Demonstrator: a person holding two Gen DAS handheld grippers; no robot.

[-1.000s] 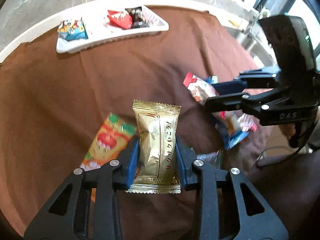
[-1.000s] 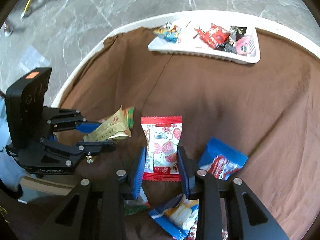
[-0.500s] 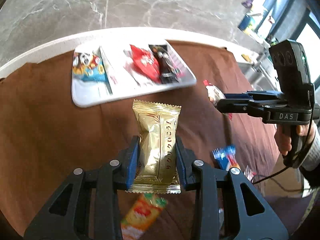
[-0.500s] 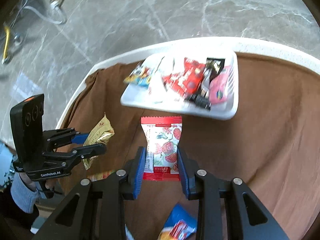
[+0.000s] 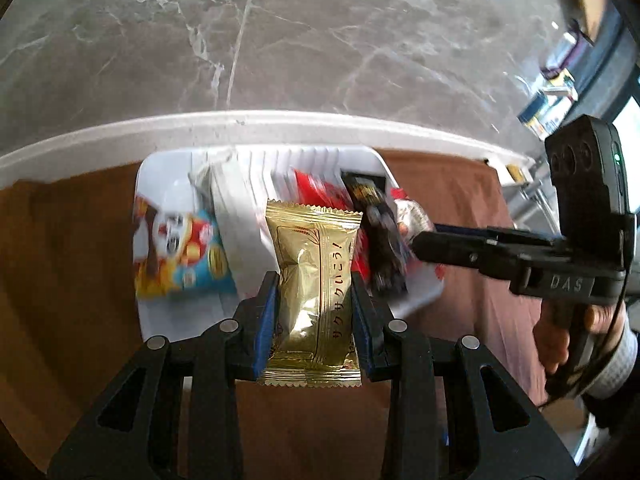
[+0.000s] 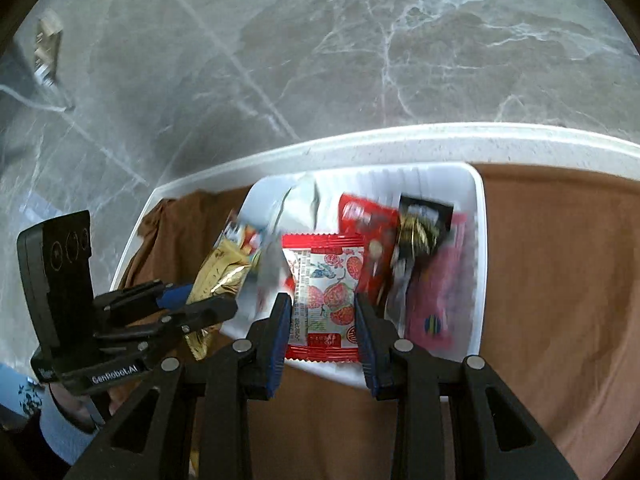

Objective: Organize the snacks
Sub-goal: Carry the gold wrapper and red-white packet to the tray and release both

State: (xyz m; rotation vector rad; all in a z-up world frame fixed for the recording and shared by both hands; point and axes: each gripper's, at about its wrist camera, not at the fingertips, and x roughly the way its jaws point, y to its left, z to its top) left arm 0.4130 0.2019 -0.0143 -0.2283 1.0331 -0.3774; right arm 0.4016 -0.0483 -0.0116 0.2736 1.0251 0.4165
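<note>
My left gripper point(image 5: 314, 300) is shut on a gold snack packet point(image 5: 314, 276) and holds it over the white tray point(image 5: 160, 320). My right gripper point(image 6: 322, 316) is shut on a red-and-white strawberry packet point(image 6: 322, 284) above the same tray point(image 6: 476, 216). The tray holds a blue-and-red cartoon packet point(image 5: 176, 252), a red packet point(image 6: 368, 220), a black packet point(image 6: 424, 224) and a pink packet point(image 6: 436, 300). The right gripper also shows in the left wrist view point(image 5: 424, 240), and the left gripper in the right wrist view point(image 6: 208, 300).
The tray sits near the far rim point(image 6: 400, 136) of a round white table covered by a brown cloth point(image 6: 560, 280). Grey marble floor point(image 5: 320, 40) lies beyond the rim. A hand point(image 5: 600, 320) holds the right gripper's handle.
Both grippers have carried their packets from the near side of the table forward to above the tray. The loose packets on the cloth have dropped out of view.
</note>
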